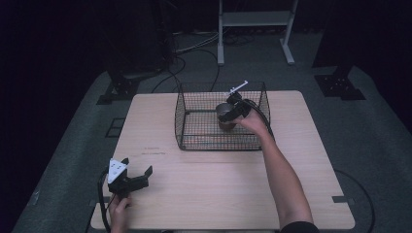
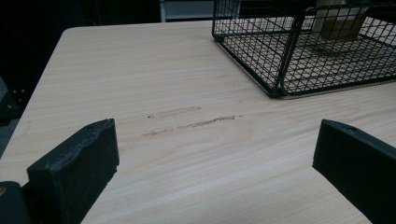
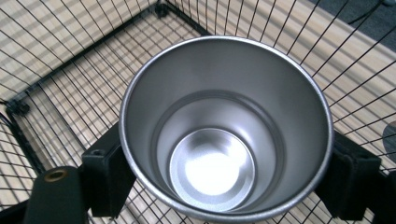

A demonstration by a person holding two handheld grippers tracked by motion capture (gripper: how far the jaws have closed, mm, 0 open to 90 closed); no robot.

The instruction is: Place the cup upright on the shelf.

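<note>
Your right gripper point(image 3: 219, 172) is clamping its jaws on both sides of the steel cup point(image 3: 224, 126), holding it upright inside the wire basket point(image 1: 194, 121). Whether it is resting on the floor, I cannot tell. Your left gripper point(image 2: 215, 163) is idling wide, holding nothing, over the table point(image 2: 140, 84); releasing appears outstanding.

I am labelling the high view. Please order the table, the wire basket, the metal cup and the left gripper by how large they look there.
1. table
2. wire basket
3. left gripper
4. metal cup, partly hidden by the right gripper, so ranks three and four are unsure.
</note>
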